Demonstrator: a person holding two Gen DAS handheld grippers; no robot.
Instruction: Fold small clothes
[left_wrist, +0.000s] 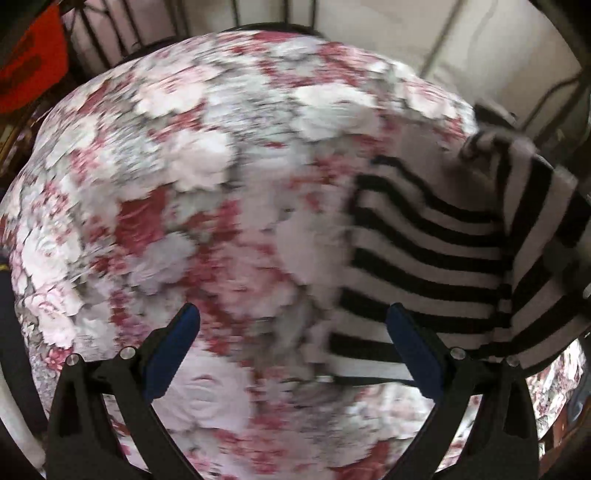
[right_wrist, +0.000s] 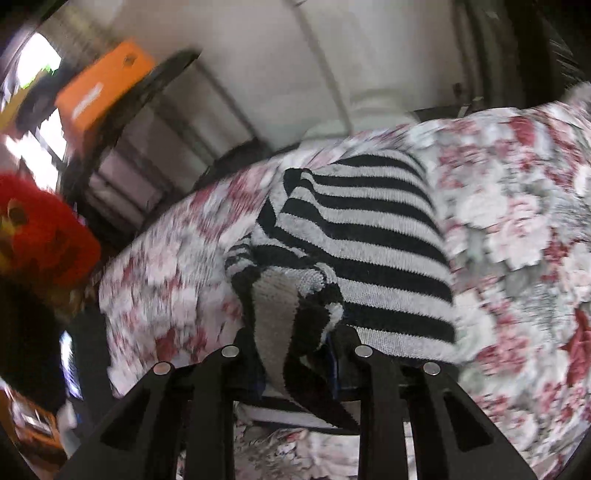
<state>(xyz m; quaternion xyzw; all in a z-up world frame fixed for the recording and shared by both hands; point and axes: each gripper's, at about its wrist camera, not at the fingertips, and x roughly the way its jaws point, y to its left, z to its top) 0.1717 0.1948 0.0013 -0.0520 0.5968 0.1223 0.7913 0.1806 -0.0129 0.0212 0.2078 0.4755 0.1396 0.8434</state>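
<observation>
A black-and-white striped knit garment (left_wrist: 436, 254) lies at the right of a table under a pink floral cloth (left_wrist: 184, 184). My left gripper (left_wrist: 293, 325) is open and empty above the cloth, its right blue pad (left_wrist: 413, 350) over the garment's near left edge. In the right wrist view the garment (right_wrist: 369, 236) lies on the cloth ahead. My right gripper (right_wrist: 295, 354) is shut on a bunched part of the garment (right_wrist: 284, 306), which is pulled up between its fingers. Both views are blurred.
The floral cloth (right_wrist: 517, 221) covers the whole table. A red plush toy (right_wrist: 40, 229) and an orange box (right_wrist: 99, 85) are at the left. A white wall and metal frames stand behind the table (left_wrist: 369, 22).
</observation>
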